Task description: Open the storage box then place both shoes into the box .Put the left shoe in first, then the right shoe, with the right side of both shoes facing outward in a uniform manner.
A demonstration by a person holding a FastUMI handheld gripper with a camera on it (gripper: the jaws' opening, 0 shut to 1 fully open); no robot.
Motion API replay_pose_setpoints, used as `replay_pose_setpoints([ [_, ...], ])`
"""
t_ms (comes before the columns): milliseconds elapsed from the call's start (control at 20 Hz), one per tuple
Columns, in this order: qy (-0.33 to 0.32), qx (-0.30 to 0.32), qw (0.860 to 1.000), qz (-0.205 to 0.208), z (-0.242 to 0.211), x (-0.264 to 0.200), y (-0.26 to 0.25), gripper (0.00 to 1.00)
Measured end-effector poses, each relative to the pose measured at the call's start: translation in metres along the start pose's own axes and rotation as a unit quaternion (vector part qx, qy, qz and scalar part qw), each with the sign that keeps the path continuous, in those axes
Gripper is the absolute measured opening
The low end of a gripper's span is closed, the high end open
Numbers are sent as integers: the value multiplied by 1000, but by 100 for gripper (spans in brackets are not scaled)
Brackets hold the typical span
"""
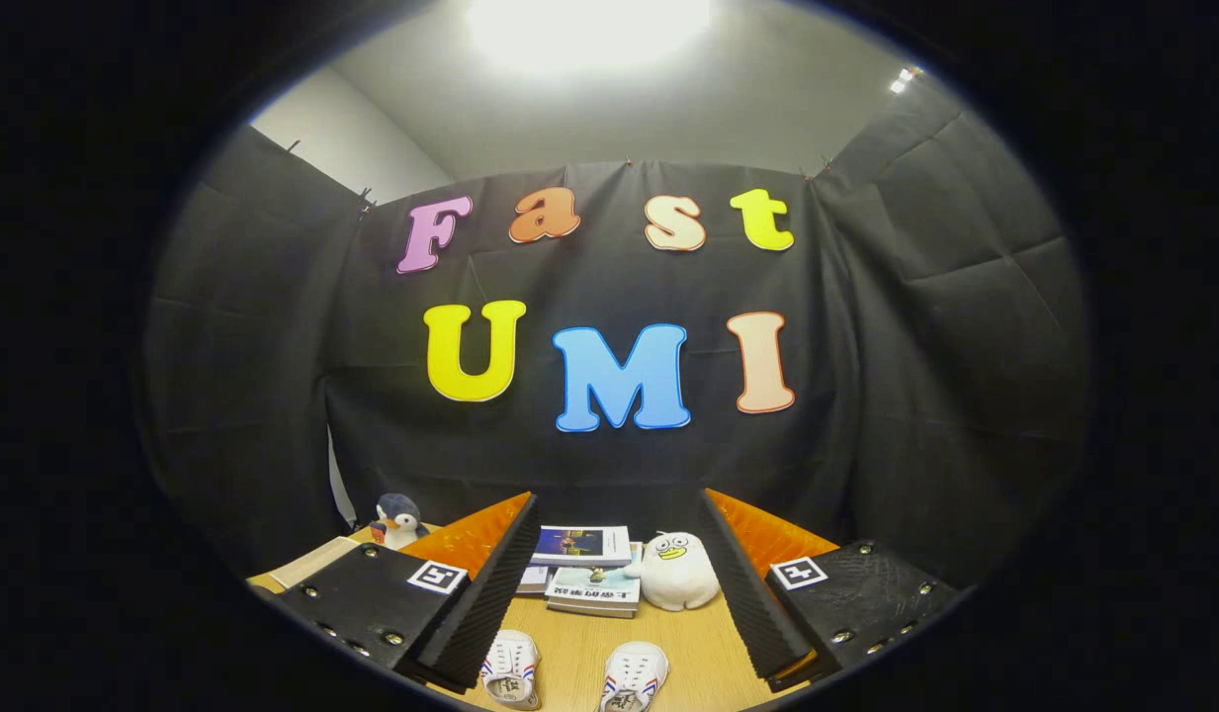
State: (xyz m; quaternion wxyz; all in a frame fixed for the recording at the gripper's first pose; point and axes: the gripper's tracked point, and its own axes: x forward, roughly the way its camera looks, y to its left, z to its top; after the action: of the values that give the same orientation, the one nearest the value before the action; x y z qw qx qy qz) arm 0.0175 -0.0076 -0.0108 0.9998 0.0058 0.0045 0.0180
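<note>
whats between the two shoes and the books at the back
In the gripper view, bare wooden table lies between the two shoes and the books. The gripper is open, holding nothing.

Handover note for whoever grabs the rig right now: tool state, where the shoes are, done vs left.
Tool: open, fingers spread wide, holding nothing, raised over the table.
Shoes: both white sneakers lie on the table between the fingers, toes pointing away. One shoe sits close to the finger on that side; the other shoe lies apart from it, nearer the middle. I cannot tell which is the left shoe from here.
Beyond them: books, a white duck toy, a penguin toy.
Done: nothing visible.
Left: open the box, then load the left shoe, then the right.
</note>
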Motion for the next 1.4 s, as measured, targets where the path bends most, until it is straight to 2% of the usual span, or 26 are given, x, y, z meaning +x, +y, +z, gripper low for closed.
replay_pose_setpoints([
  [350,21,39,998,34,-21,24,-6,96],
  [600,56,45,996,48,-42,41,2,96],
  [800,102,55,988,106,-69,51,41,96],
  [1050,163,92,967,174,-108,60,98,96],
  [1400,269,147,918,253,-169,60,171,97],
])
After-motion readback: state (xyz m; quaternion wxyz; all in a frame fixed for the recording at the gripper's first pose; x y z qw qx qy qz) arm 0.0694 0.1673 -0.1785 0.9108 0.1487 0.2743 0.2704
